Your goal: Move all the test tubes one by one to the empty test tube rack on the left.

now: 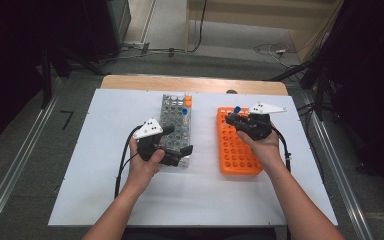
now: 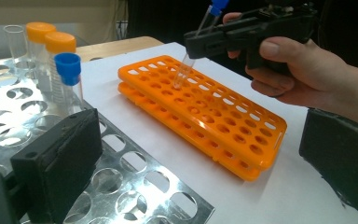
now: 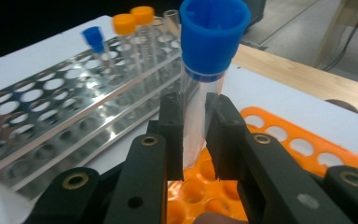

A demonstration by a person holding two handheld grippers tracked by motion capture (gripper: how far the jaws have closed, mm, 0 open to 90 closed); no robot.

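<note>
My right gripper (image 1: 236,119) is shut on a clear tube with a blue cap (image 3: 213,42), held tilted with its tip just above the holes at the far end of the orange rack (image 1: 237,150). In the right gripper view the two black pads clamp the tube's glass below the cap. In the left gripper view the tube (image 2: 184,70) hangs over the orange rack (image 2: 223,121). My left gripper (image 1: 177,141) stands open at the near end of the metal rack (image 1: 172,117), one jaw over the rack, the other over the white sheet, nothing held.
In the metal rack's far end stand a blue-capped tube (image 2: 68,70), two orange-capped tubes (image 2: 51,42) and an uncapped glass tube (image 2: 15,42). Both racks lie on a white sheet (image 1: 105,175) on the wooden table. Cables trail from both grippers.
</note>
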